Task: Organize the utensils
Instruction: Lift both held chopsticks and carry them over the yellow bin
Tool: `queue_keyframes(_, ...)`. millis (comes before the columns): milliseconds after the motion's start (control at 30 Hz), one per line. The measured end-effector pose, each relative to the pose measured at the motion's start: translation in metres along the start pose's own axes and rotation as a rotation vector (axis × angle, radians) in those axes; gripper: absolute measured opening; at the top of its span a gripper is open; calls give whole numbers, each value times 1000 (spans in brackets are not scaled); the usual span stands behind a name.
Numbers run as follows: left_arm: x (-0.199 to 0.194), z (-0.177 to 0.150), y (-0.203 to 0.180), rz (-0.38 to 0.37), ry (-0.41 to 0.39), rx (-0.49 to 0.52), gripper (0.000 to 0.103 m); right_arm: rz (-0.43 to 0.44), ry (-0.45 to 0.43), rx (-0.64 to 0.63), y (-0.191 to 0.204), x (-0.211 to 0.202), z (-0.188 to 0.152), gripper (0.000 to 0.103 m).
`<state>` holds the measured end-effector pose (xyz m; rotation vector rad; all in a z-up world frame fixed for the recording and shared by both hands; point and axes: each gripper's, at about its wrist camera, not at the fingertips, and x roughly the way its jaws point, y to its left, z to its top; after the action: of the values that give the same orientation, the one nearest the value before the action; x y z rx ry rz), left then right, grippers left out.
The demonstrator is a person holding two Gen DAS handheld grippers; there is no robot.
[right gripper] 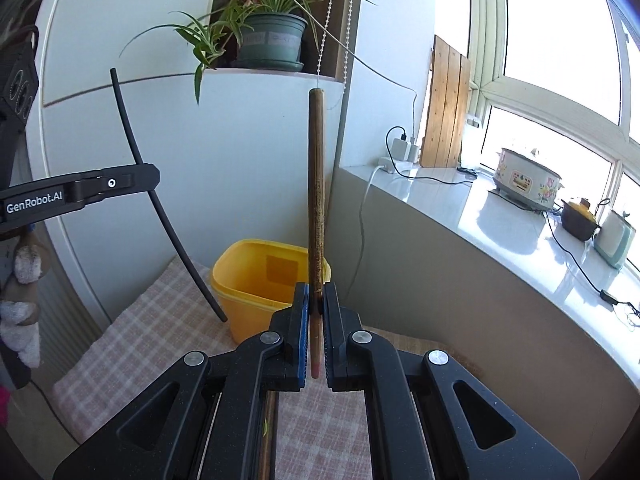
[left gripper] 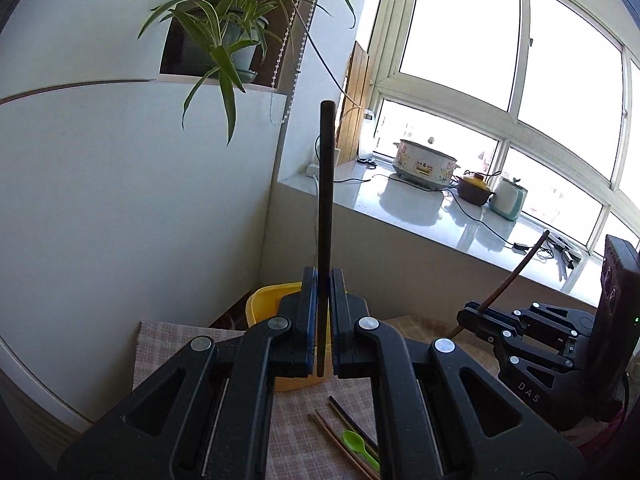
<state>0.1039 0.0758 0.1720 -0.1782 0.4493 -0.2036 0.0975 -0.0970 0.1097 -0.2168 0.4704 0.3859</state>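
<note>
Left gripper (left gripper: 323,316) clamped narrow on a black chopstick (left gripper: 325,200), upright between the fingers; right gripper (right gripper: 316,320) likewise pinching a brown chopstick (right gripper: 316,200). Just beyond both sets of fingertips, a yellow container (right gripper: 256,280) on the checked cloth (right gripper: 152,332). Below the left fingers, more chopsticks (left gripper: 340,436) and a green spoon (left gripper: 356,444). Best lowered tip-first over the open rim, one at a time, released only once inside.

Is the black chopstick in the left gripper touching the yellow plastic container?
Apart. The right wrist view shows the black chopstick, clamped in the left gripper, ending beside the yellow plastic container, with checked cloth visible between them.
</note>
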Motion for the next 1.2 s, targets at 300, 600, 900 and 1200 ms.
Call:
queue_keyframes(300,25,16,7,23,-12,14,3,20,-43,16,-3,24,23,5)
queue_keyframes(600,44,33,18,19,-12,-4,3,59,-77,40,-6,48,42,5)
queue_keyframes(900,58,36,20,36,-13,14,3,93,-71,64,-4,77,45,5)
queue_keyframes(1200,78,17,31,53,36,-12,3,56,-17,21,6,94,22,5)
